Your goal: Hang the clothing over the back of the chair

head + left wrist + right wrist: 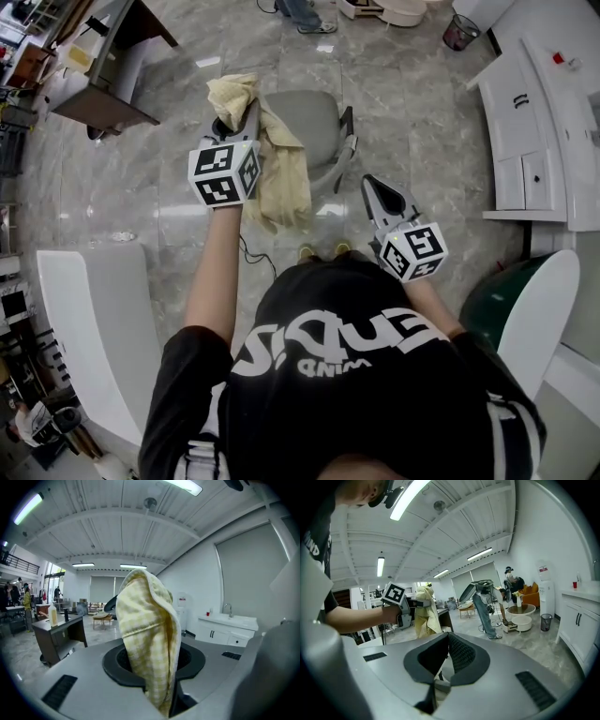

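A pale yellow checked cloth (281,169) hangs from my left gripper (239,117), which is shut on it. It drapes down along the left side of the grey chair (314,127); I cannot tell whether it touches the chair. In the left gripper view the cloth (147,639) fills the gap between the jaws of the left gripper (153,660) and rises above them. The right gripper view shows the same cloth (424,613) dangling under the left gripper's marker cube. My right gripper (370,180) hovers to the right of the chair, apart from it, and is shut on nothing (449,635).
A white cabinet (534,122) lines the right side and a dark desk (103,84) stands at the far left. White curved furniture (94,319) sits near my left. A waste bin (459,33) stands at the back right, and a person in jeans (485,611) stands beyond the chair.
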Tool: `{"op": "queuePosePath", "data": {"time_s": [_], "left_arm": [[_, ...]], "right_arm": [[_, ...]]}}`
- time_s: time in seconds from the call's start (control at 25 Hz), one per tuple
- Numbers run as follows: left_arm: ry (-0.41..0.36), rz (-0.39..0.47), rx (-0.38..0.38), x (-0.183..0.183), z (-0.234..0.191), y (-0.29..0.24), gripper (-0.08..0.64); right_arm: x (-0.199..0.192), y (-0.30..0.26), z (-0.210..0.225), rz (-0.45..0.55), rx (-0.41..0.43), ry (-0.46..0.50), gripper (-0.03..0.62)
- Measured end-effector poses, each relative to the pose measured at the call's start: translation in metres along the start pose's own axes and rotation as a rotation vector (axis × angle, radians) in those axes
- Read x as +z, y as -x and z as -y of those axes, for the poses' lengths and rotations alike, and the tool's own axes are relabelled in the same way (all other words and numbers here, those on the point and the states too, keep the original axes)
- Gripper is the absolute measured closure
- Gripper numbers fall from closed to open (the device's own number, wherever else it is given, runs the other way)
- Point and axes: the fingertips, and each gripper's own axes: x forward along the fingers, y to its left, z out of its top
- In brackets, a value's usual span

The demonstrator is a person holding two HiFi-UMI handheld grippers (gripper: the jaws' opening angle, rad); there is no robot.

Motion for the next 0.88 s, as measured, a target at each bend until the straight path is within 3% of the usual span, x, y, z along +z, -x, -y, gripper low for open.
{"op": "queuePosePath", "data": {"time_s": [0.16,0.32,0.48,0.88], "left_arm": [[-0.015,-0.090,-0.010,-0.019,0.001,-0.009,0.386],[-0.013,-0.239,-0.055,-0.052,0.006,-0.016,0.302],[-0.011,-0.371,-0.089,-0.083,0.011,-0.017,0.264],[-0.003,-0.363,-0.082,-0.084,0.013,-0.008,0.264]], "right_arm": [[-0.001,-0.002,0.002,-0.002,0.000,-0.006,0.578],[-0.004,-0.003,0.003,-0.006,-0.001,-0.011,0.578],[-0.005,-0.003,0.004,-0.009,0.002,-0.011,0.578],[-0.007,0.000,0.000,-0.010,0.005,-0.009,0.578]]}}
